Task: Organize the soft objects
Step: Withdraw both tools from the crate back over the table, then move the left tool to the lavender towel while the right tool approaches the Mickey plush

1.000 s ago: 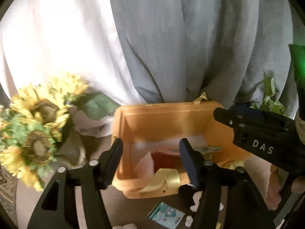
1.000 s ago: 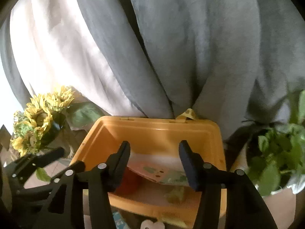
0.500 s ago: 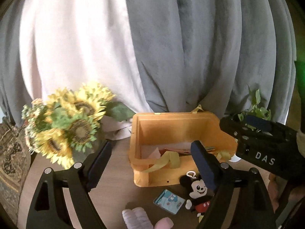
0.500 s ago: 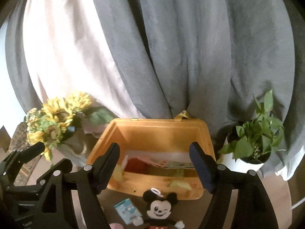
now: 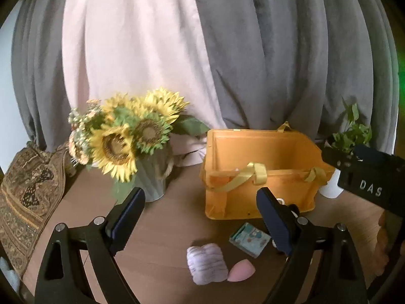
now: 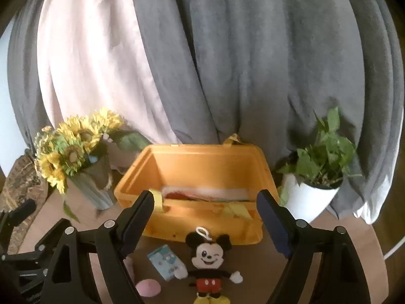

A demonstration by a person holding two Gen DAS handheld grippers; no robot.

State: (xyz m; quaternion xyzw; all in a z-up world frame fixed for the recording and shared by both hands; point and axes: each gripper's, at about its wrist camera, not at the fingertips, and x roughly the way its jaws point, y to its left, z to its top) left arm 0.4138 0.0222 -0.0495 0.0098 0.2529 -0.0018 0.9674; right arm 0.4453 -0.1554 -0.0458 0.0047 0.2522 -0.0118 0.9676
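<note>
An open orange storage box [image 5: 263,149] [image 6: 202,167] with yellow straps stands on the brown table and holds soft items. In front of it lie a Mickey plush [image 6: 208,258], a blue tissue pack [image 5: 249,238] [image 6: 165,258], a lilac fluffy item [image 5: 206,263] and a pink sponge [image 5: 241,273] [image 6: 148,287]. My left gripper [image 5: 201,221] is open and empty, above the table to the left of the box. My right gripper [image 6: 205,224] is open and empty, above the Mickey plush.
A vase of sunflowers [image 5: 131,139] [image 6: 73,152] stands left of the box. A potted green plant [image 6: 319,172] stands to its right. A patterned cloth [image 5: 27,192] covers the left table edge. Grey and white curtains hang behind.
Both grippers have pulled back and up from the box and opened wider. The objects in front of the box have come into view.
</note>
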